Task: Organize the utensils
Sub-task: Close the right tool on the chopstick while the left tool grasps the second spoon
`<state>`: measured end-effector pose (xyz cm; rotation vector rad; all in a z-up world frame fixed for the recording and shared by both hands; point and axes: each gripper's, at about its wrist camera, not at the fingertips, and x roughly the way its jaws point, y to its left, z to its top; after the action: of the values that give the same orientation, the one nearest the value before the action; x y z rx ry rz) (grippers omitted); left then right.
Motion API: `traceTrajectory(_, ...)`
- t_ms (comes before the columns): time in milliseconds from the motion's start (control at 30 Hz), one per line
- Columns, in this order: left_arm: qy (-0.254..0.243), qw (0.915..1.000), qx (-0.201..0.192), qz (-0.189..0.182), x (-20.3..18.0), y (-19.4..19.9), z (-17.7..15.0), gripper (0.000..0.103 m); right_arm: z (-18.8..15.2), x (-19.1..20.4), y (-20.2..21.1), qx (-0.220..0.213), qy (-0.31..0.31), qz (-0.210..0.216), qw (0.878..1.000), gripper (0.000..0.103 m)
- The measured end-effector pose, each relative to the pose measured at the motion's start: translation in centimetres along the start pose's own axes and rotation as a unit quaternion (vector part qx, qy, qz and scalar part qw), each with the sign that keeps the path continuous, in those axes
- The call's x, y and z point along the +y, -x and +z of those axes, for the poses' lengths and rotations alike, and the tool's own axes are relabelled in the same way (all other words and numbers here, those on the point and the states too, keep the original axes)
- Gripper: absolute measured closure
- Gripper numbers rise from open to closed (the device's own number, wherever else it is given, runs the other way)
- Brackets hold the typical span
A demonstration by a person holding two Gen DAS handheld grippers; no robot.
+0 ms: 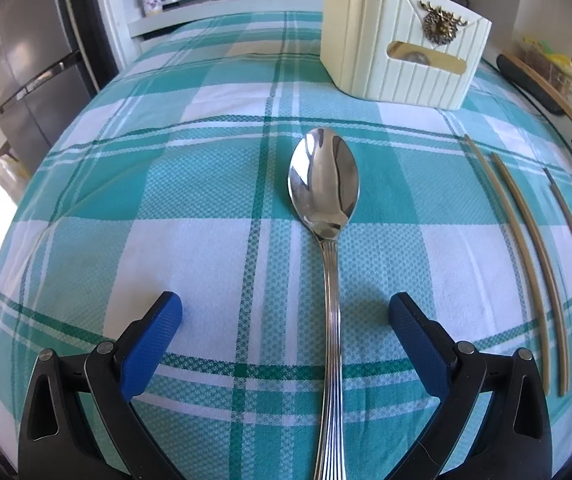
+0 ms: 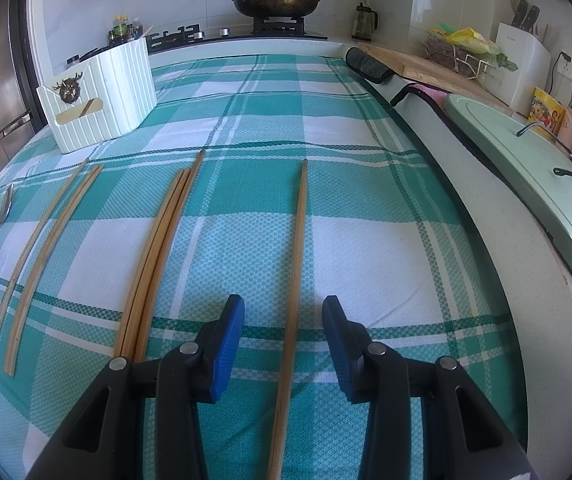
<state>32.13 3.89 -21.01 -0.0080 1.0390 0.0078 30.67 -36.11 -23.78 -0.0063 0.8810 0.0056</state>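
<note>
A steel spoon (image 1: 325, 184) lies flat on the green checked cloth (image 1: 190, 184), bowl pointing away. My left gripper (image 1: 285, 312) stands open over its handle, with the blue pads (image 1: 154, 344) clear of the metal on both sides. A cream utensil holder (image 1: 402, 44) stands at the far end of the cloth. In the right wrist view a single wooden chopstick (image 2: 296, 280) lies between the fingers of my right gripper (image 2: 283, 312), which is open and not touching it. Several more chopsticks (image 2: 162, 248) lie to its left, and the holder (image 2: 102, 96) stands far left.
A pan (image 2: 276, 2) sits on the stove behind the cloth. A pale green board (image 2: 534, 184) and the counter edge run along the right. A fridge (image 1: 26, 60) stands at the left. The spoon (image 2: 6, 200) shows at the left edge of the right view.
</note>
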Motion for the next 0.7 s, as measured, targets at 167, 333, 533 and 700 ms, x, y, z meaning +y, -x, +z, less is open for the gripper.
traceTrajectory(167,-0.040,0.9979,0.031,-0.041,-0.1,-0.3,1.1,0.001,0.5,-0.6,0.1,0.055,0.035,0.024,0.998,0.060)
traceTrajectory(333,-0.070,0.9963,0.044,-0.024,-2.0,-2.1,3.6,0.004,2.5,-1.0,-1.3,0.099,0.059,0.040,0.993,0.060)
traceTrajectory(533,-0.059,0.9967,0.046,-0.030,-2.9,-3.9,6.7,0.023,6.8,-1.4,-4.6,0.117,0.054,0.043,0.991,0.062)
traceTrajectory(700,-0.076,0.9961,0.023,-0.040,-2.7,-3.7,7.6,0.061,9.9,-1.7,-6.9,0.117,0.038,0.043,0.992,0.097)
